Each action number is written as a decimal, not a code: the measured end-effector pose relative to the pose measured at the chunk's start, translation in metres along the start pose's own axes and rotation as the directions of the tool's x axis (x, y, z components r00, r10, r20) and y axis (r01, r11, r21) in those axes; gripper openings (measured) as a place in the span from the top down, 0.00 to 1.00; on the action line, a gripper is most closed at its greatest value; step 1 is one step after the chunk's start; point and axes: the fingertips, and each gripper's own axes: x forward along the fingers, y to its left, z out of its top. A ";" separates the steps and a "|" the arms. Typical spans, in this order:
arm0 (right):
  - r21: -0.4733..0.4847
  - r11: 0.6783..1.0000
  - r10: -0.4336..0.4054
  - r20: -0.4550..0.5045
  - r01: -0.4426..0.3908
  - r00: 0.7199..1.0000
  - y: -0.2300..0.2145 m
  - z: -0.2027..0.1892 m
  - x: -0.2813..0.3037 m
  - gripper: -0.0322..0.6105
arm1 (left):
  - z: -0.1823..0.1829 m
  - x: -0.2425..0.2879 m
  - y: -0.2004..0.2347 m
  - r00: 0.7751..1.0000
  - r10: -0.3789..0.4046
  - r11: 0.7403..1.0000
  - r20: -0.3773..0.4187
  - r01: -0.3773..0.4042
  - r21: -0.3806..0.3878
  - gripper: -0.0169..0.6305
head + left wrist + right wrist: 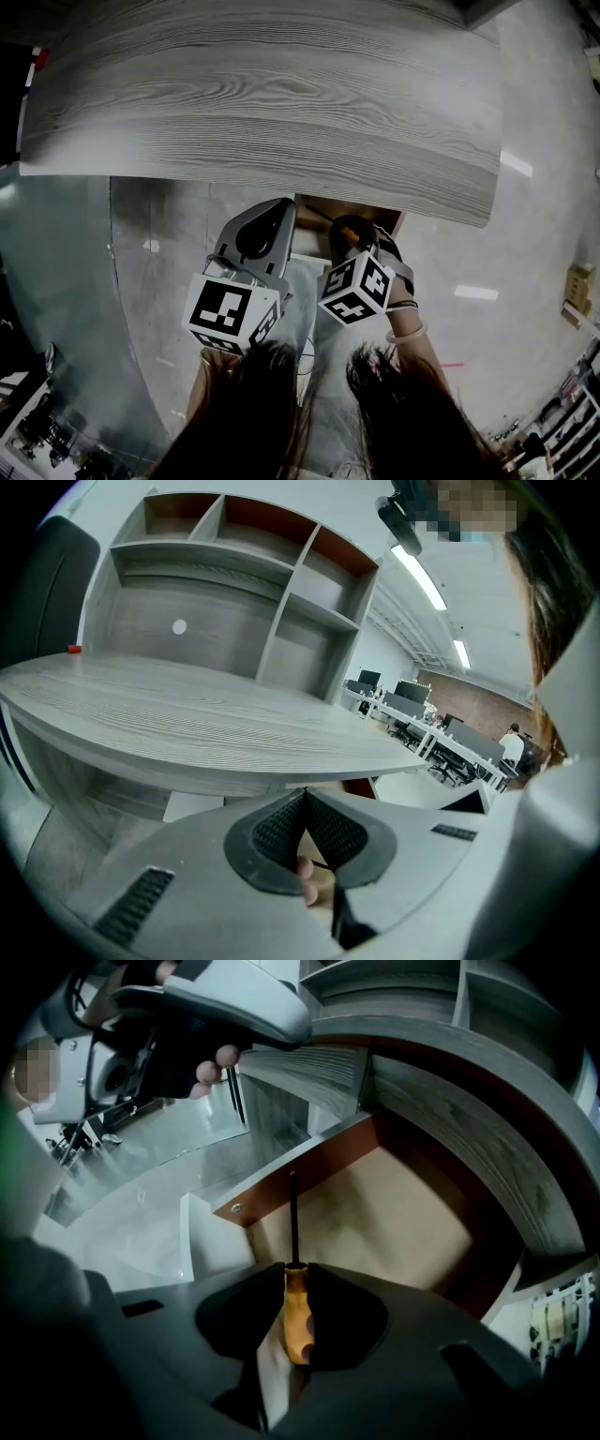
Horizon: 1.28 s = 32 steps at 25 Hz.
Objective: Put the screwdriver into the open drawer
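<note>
**Head view.** Shows the left gripper (281, 214) and right gripper (354, 239) side by side just below the edge of the desk top (262, 94). Shows only an orange speck of the screwdriver (347, 226) at the right jaws, and a strip of the open drawer (380, 216) just ahead of them. Gives no clear reading of either pair of jaws.

**Right gripper view.** Supplies what the head view hides. Looks straight into the drawer: tan floor ahead of and beneath the jaws, reddish-brown wall to their left. Shows the jaws narrowed onto the orange handle and clamping it from both sides, with the black shaft running straight forward past the tips and over the drawer floor. Leaves unclear whether the tip touches the floor.

**Left gripper view.** Looks over the desk top toward the shelves (234, 574). Shows the jaws brought together at the tips, pads touching, nothing clamped between them. Shows a fingertip (305, 867) through the gap behind the pads.
</note>
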 end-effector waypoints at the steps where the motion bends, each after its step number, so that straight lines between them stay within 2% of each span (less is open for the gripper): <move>1: -0.001 1.000 0.002 -0.006 -0.002 1.000 0.000 -0.001 0.001 0.81 | -0.001 0.000 0.000 1.000 0.000 1.000 -0.001 0.000 0.003 0.95; 11: -0.019 1.000 0.006 -0.054 -0.007 0.999 0.003 -0.005 0.014 0.81 | -0.007 0.002 0.001 1.000 0.001 1.000 -0.022 -0.001 -0.022 0.95; 20: 0.025 0.999 0.025 -0.078 -0.023 0.997 0.002 -0.005 0.017 0.80 | -0.014 0.006 -0.001 0.999 0.003 1.000 -0.037 -0.004 -0.021 0.95; 32: 0.052 0.999 0.016 -0.046 -0.013 0.999 0.002 -0.001 0.015 0.79 | -0.018 0.006 0.001 0.999 0.027 1.000 -0.031 -0.028 -0.003 0.95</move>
